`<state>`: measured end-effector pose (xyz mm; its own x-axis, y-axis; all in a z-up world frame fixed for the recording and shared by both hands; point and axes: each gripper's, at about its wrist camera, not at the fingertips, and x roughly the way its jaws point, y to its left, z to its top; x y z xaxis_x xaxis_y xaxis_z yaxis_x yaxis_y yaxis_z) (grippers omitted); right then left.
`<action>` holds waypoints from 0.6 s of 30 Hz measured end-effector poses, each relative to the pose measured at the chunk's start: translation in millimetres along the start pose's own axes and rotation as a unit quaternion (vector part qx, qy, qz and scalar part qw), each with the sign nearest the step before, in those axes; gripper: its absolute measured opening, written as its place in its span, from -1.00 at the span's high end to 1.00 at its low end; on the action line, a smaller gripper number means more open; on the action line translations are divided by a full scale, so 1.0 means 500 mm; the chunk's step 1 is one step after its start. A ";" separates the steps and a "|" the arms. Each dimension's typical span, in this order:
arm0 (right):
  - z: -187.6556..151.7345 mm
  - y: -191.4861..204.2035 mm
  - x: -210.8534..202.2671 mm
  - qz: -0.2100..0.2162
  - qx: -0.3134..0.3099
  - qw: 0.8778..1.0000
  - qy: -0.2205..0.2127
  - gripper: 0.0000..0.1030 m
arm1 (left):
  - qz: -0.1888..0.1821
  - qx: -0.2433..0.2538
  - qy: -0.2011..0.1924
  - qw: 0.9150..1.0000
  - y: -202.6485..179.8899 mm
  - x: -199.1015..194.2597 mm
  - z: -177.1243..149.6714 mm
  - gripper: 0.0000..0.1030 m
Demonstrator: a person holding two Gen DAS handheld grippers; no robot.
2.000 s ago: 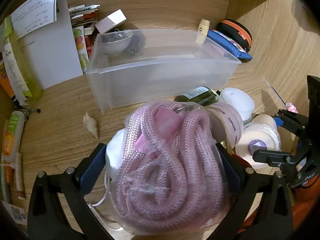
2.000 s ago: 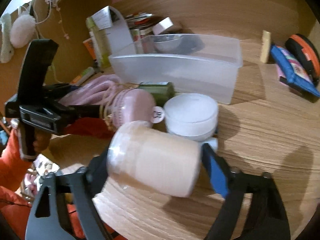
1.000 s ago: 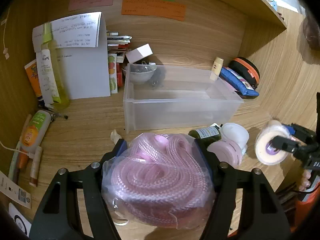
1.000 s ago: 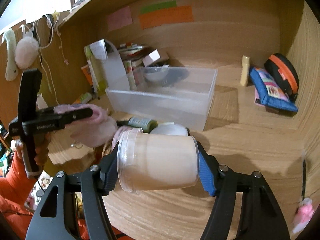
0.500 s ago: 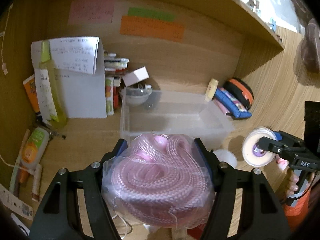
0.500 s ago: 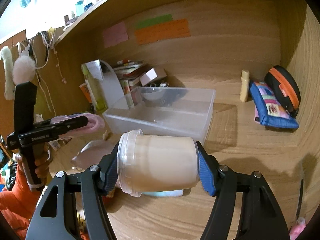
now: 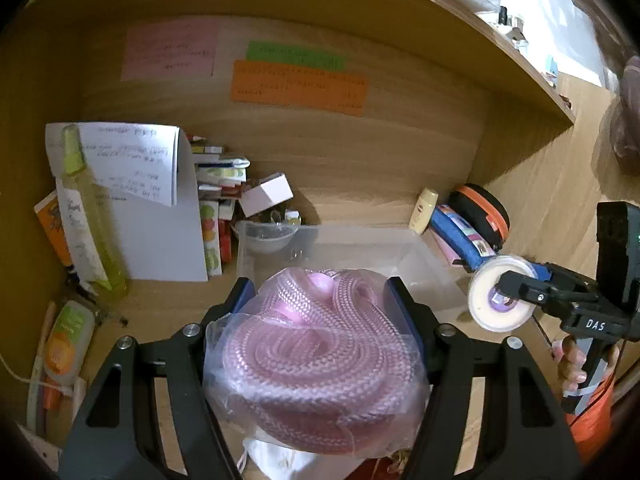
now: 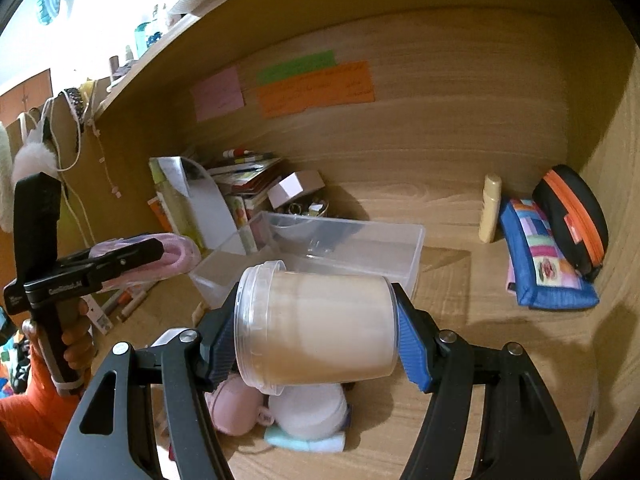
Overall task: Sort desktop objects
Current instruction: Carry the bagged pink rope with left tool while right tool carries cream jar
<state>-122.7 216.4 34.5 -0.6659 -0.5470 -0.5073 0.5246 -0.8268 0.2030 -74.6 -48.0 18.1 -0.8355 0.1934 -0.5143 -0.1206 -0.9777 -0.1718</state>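
Left wrist view, left gripper (image 7: 320,300) clamping bagged pink rope (image 7: 316,364), right gripper (image 8: 316,320) clamping jar (image 8: 316,324), clear bin (image 7: 420,276)

Lighting: dim, warm inside the desk alcove; bright overexposed daylight at upper corners. Soft shadows. Strong fisheye bending, black vignetted edges; slight blur.

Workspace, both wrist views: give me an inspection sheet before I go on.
Surface: light wooden desk in an alcove.
Job's things: bagged pink braided rope; clear plastic jar of cream pads; clear rectangular plastic bin.
Clutter: blue patchwork pouch, black case with orange zip, yellow-green spray bottle, leaning books.
Grippers: left gripper shut on the rope; right gripper shut on the jar.
Cables: white cord hanging beside the alcove.
Surroundings: coloured paper notes on the back panel.
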 end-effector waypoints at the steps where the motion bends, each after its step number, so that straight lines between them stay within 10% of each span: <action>1: 0.005 -0.001 0.006 -0.001 0.000 1.000 0.001 -0.24 | 0.001 0.001 -0.002 1.000 0.001 0.005 0.007 -0.28; 18: 0.057 -0.006 0.137 0.008 -0.009 0.999 0.037 -0.24 | -0.007 -0.016 0.017 1.000 0.014 0.111 0.072 -0.28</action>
<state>-185.0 177.7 22.9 -0.6164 -0.5479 -0.5656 0.5442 -0.8155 0.1969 -141.3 -47.1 18.5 -0.8151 0.2101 -0.5399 -0.1148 -0.9720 -0.2050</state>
